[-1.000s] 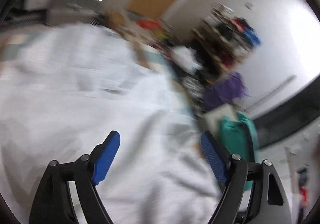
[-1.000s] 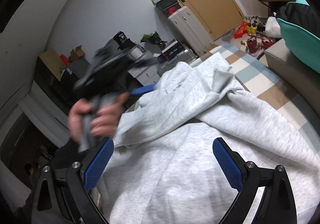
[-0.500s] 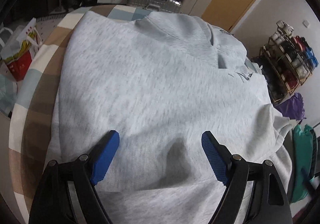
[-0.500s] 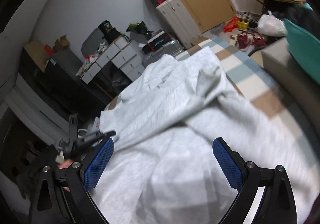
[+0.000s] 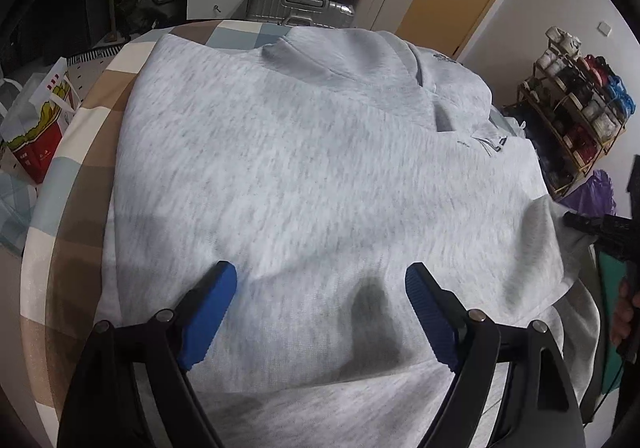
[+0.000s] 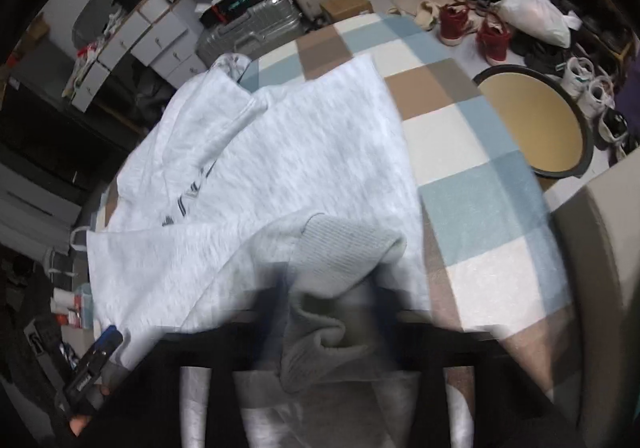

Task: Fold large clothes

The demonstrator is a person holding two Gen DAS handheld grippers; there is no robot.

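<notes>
Left gripper point(image 5: 320, 312), lower centre of frame: jaws held wide, nothing clamped, angled downward. Right gripper point(image 6: 328, 312), lower centre, motion-blurred: jaws just closed, grey ribbed cuff point(image 6: 344, 256) pinched between them.

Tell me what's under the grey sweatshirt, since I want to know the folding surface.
A checked cloth in brown, blue and cream lies under the grey sweatshirt, showing around its edges in both wrist views. Whatever is beneath the sweatshirt's middle, and what the cloth itself covers, is hidden.
</notes>
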